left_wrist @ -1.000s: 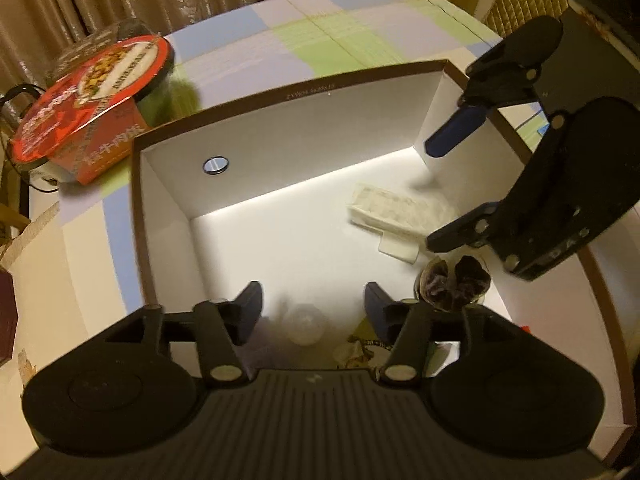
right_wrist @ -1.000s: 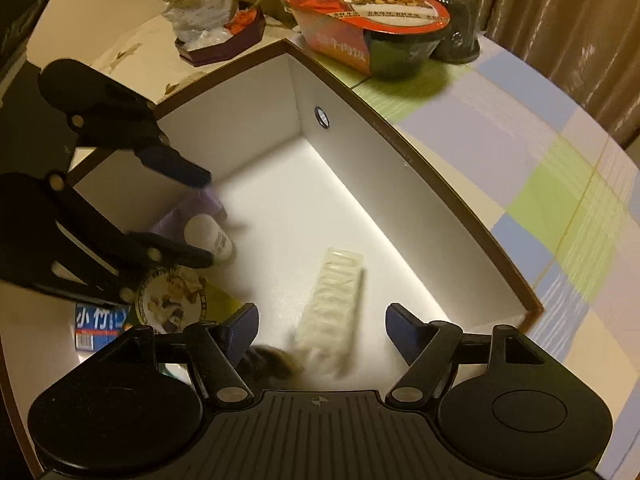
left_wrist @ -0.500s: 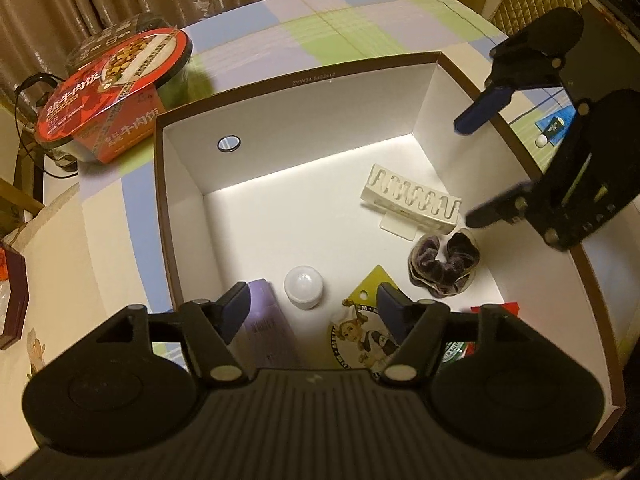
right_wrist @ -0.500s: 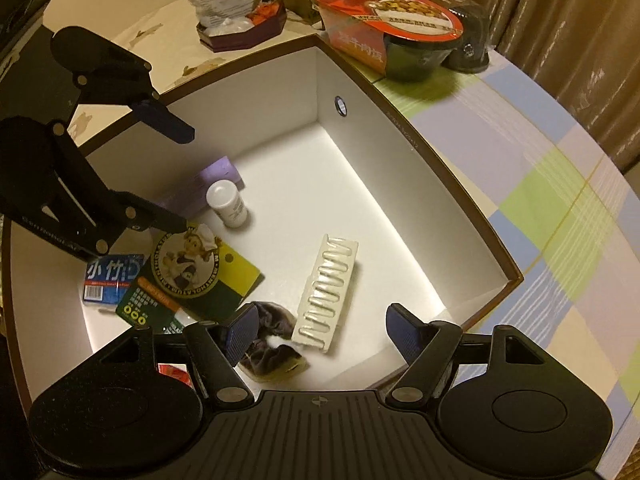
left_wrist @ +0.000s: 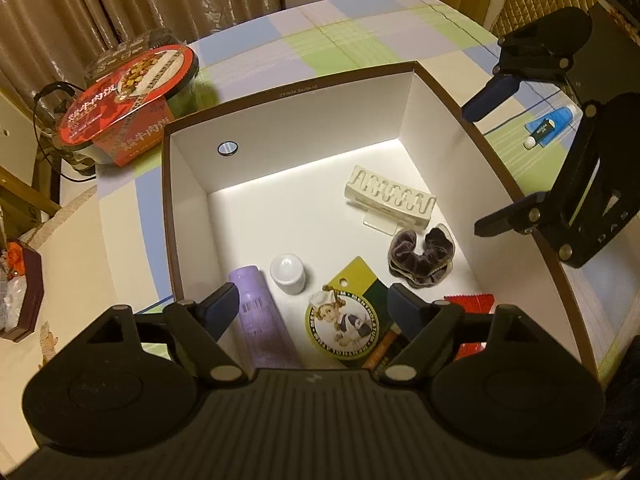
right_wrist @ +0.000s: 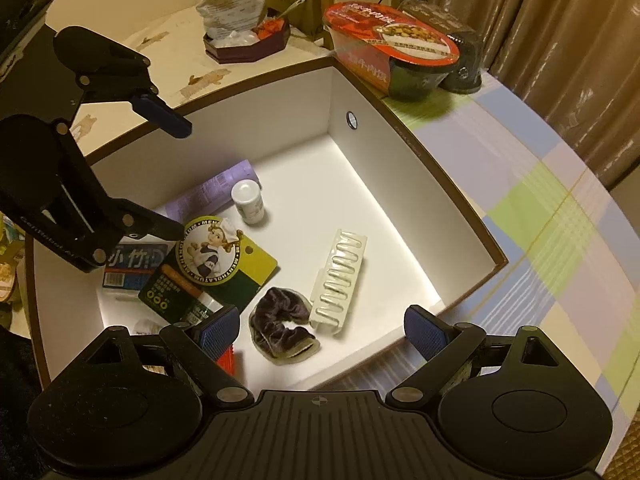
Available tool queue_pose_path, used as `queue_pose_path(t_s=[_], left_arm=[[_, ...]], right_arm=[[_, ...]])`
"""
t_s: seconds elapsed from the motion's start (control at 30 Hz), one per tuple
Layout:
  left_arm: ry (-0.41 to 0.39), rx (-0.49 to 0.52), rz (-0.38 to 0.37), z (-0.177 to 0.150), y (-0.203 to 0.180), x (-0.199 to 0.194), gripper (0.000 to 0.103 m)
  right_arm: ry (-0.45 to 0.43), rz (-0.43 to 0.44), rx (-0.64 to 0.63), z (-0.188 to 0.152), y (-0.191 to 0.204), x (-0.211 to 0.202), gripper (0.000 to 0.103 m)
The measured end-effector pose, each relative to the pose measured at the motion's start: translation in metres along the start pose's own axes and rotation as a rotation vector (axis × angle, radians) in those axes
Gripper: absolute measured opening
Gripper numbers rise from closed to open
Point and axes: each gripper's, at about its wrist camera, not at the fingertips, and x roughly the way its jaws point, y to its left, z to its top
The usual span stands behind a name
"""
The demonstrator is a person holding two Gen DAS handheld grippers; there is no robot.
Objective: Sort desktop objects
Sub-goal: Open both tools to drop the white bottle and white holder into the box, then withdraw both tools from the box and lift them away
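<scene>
- Box (left_wrist: 288, 92): white inside, brown rim, centre of both views, standing on the checked tabletop (left_wrist: 360, 40). We read it as the collecting bin, since the sorted things lie loose on its floor.
- White ribbed tray (left_wrist: 390, 196): right of centre in the left view, lying flat near the far wall, just beside the scrunchie.
- Dark scrunchie (right_wrist: 280, 316): lower centre of the right view, just above the right claw's near finger.
- White-capped small bottle (left_wrist: 287, 274): upright at mid-floor, beside the purple tube (left_wrist: 262, 320), which lies flat along the left wall.
- Round-label card pack (right_wrist: 218, 256): left of centre in the right view, overlapping a blue-and-white packet (right_wrist: 134, 266) and a green packet (right_wrist: 168, 288).
- Red packet (left_wrist: 470, 304): lower right of the left view, partly hidden.
- Blue tube (left_wrist: 550, 124): far right of the left view, on the tabletop outside the box; we judge it not yet sorted.
- Red-lidded food bowl (left_wrist: 128, 88): upper left, outside the box.
- Left claw (left_wrist: 312, 308): fingers spread wide, nothing between them, held above the box's near end and pointing down into it.
- Right claw (right_wrist: 324, 328): likewise spread and empty, poised over the box's near rim, tilted downward; we suppose both hover clear between picks.
</scene>
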Motion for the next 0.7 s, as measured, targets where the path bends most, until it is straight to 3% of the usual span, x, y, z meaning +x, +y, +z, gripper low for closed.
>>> queue_pose_path(t_s=[0.7], left_arm=[[-0.06,-0.011,0.089,-0.034,-0.036,-0.059,0.086]], right_arm=[[-0.093,-0.04,0.0,-0.025,0.032,-0.041,0.092]])
